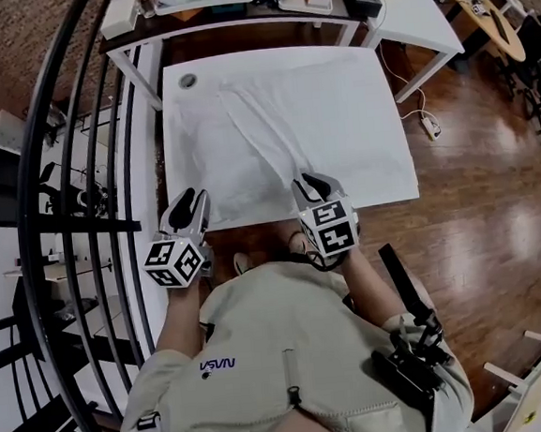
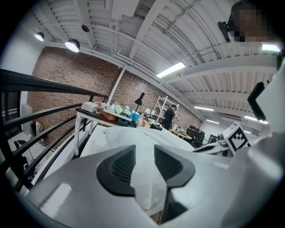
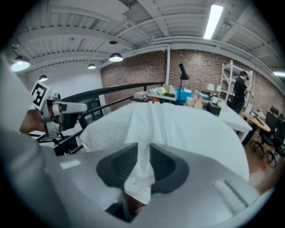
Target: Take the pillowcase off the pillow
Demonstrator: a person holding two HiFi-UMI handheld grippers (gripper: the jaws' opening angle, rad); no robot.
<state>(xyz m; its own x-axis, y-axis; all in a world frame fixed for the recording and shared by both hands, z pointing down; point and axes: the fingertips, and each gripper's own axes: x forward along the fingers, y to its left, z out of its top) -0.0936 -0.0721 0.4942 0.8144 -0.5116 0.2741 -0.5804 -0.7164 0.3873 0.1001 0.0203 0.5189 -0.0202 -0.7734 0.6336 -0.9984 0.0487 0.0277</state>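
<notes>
The white pillowcase (image 1: 329,130) lies flat on the white table (image 1: 176,124), with a raised fold running from the back towards the near edge. I cannot tell the pillow apart from its case. My left gripper (image 1: 194,202) is at the near left edge; in the left gripper view (image 2: 144,162) its jaws stand apart with the white cloth (image 2: 147,191) loose between them. My right gripper (image 1: 309,184) is at the near end of the fold. In the right gripper view (image 3: 143,162) a pinch of cloth (image 3: 141,178) hangs between its parted jaws.
A cluttered white table (image 1: 403,6) stands behind the work table. Black curved railings (image 1: 79,180) run down the left side. A round grommet (image 1: 188,79) sits in the table's far left corner. A power strip (image 1: 429,127) lies on the wooden floor at the right.
</notes>
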